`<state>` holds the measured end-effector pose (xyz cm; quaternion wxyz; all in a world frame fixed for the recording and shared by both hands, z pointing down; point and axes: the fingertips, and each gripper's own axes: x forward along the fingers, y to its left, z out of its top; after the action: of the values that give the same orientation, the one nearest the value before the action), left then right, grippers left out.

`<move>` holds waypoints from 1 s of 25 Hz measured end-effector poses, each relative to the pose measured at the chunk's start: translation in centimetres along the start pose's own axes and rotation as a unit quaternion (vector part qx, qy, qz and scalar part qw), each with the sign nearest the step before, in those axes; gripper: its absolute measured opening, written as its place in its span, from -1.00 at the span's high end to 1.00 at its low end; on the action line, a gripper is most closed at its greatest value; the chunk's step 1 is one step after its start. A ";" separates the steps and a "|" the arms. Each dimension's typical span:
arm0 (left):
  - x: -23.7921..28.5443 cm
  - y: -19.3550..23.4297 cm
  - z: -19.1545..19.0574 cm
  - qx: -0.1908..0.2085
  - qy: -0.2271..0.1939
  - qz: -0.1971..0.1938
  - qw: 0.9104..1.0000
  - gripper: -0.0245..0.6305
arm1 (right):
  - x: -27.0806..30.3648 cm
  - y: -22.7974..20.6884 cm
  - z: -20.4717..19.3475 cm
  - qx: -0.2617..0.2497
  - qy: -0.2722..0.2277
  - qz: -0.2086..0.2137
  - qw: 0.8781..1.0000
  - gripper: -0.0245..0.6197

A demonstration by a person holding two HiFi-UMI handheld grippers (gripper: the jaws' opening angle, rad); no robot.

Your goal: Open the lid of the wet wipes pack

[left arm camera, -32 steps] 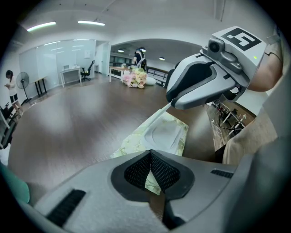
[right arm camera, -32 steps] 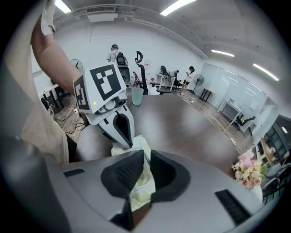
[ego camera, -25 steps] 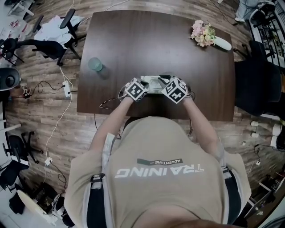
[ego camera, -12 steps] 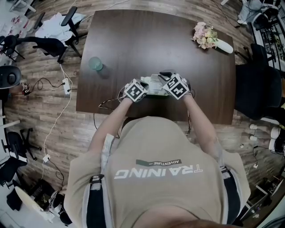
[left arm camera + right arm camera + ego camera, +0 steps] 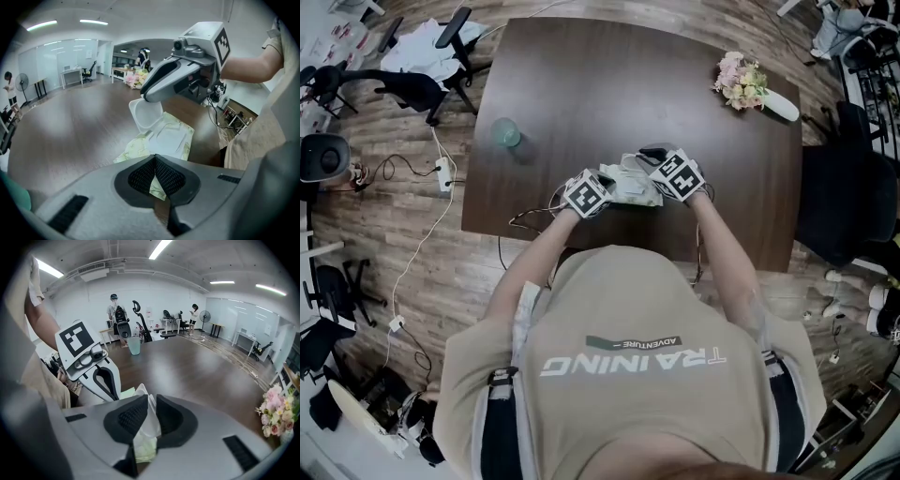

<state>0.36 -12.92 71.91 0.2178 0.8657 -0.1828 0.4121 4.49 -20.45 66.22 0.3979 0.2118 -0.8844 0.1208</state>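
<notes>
Gripping the lid (image 5: 144, 116) is right hand-held gripper (image 5: 149, 402), while left hand-held gripper (image 5: 155, 162) pinches pack (image 5: 132, 148).

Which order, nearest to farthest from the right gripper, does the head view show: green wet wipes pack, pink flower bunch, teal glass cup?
1. Wet wipes pack, in the right gripper.
2. Flower bunch, far right corner.
3. Cup, left side.

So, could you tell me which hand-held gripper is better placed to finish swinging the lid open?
The right hand-held gripper: it pinches the raised lid, while the left hand-held gripper clamps the pack by its edge.
</notes>
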 end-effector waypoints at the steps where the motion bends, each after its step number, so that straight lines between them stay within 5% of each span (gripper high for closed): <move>1: 0.0 0.0 0.0 0.007 0.003 0.000 1.000 0.90 | 0.2 -0.1 0.0 0.001 -0.001 0.002 1.000 0.79; 13: 0.0 0.0 -0.4 0.024 0.037 -0.002 0.999 0.90 | 2.8 -1.6 -0.9 0.008 -0.009 0.034 0.999 0.78; 25: 0.2 0.1 -0.2 -0.001 0.047 -0.012 0.999 0.90 | 4.7 -2.3 -2.6 0.040 -0.003 0.077 0.996 0.76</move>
<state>0.30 -12.96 72.16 0.2316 0.8472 -0.1625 0.4497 4.50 -22.76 71.60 0.3761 0.1588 -0.8937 0.1860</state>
